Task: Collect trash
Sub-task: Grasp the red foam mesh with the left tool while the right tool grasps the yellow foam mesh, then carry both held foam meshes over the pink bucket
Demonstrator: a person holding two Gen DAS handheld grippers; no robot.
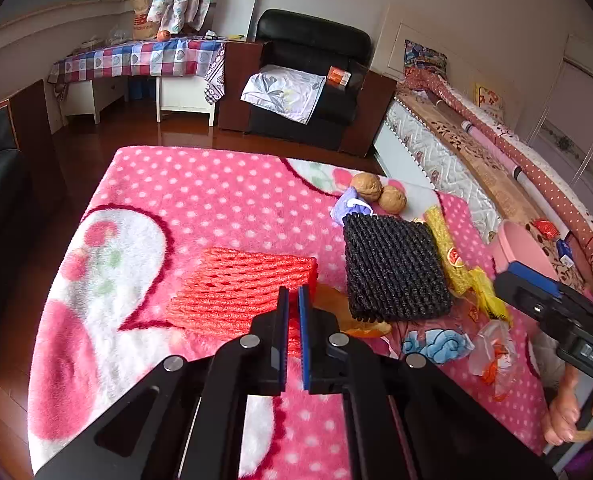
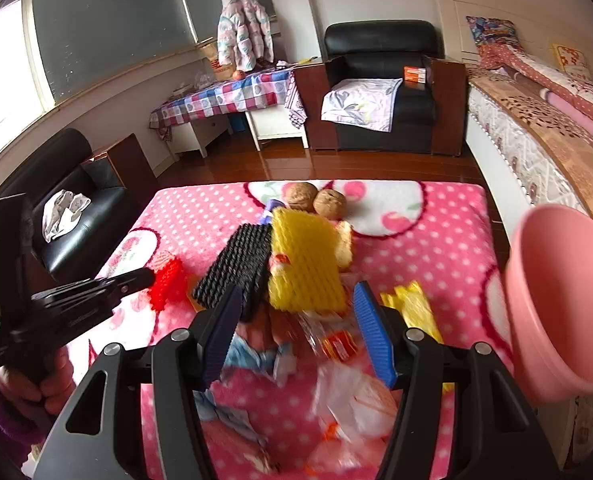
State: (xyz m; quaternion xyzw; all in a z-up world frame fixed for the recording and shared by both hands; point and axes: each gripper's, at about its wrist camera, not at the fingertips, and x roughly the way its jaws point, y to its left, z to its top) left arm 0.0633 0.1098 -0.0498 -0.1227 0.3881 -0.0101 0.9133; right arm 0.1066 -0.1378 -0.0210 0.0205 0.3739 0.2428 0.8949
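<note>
I had the left gripper (image 1: pixel 293 300) with its jaws pressed nearly together, only a thin slit between the pads. Its tips sat over the near corner of the red foam fruit net (image 1: pixel 242 294), but I could not tell whether any of the net was pinched. From that camera the black foam net (image 1: pixel 394 266) lay at about two o'clock, laid over the yellow foam net (image 2: pixel 304 262), with two walnuts (image 1: pixel 378 192) beyond them near one o'clock.

My right gripper (image 2: pixel 296 308) stood spread wide above the blanket (image 2: pixel 436 240), holding nothing. I judged it kept open to take the loose wrappers below it: a blue-and-white wrapper (image 2: pixel 256 354), a clear plastic bag (image 2: pixel 352 400) and a yellow bag (image 2: pixel 412 308). The pink bin (image 2: pixel 556 300) waited at three o'clock, close enough for short drops.
</note>
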